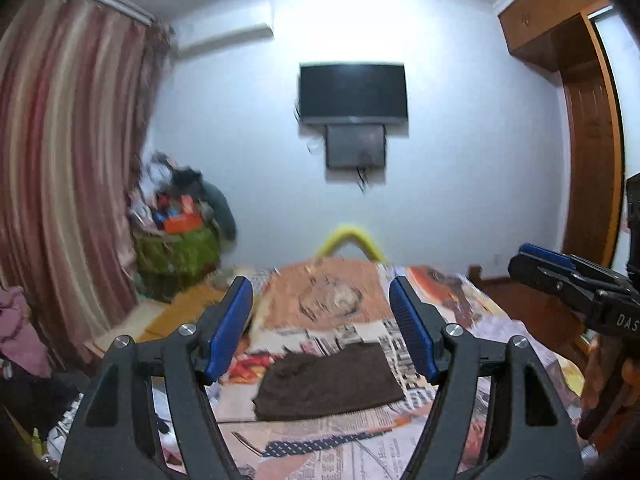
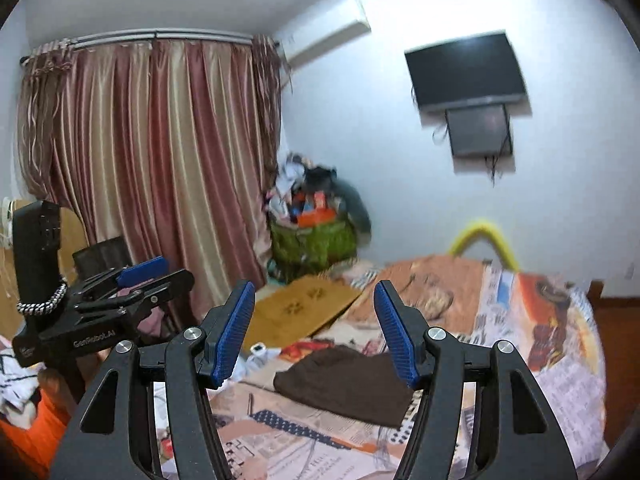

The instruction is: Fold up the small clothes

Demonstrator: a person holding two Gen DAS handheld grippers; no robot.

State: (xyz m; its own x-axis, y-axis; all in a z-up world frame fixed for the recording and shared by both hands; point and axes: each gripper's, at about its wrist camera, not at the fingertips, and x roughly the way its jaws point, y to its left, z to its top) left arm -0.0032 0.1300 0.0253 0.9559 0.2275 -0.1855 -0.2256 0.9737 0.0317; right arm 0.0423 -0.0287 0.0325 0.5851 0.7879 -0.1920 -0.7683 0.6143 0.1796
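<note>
Folded brown cloth (image 1: pixel 330 380) flat on bedspread (image 1: pixel 480 320), below and beyond spread empty fingers (image 1: pixel 228 328) of both grippers

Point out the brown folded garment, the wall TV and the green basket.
brown folded garment (image 1: pixel 328 380): left wrist view, middle of cloth.
wall TV (image 1: pixel 353 92): left wrist view, screen centre.
green basket (image 2: pixel 314 242): right wrist view, front wall.

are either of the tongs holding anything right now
No. The left tongs and right tongs both stand open and empty, above the folded brown cloth on the bed.
</note>
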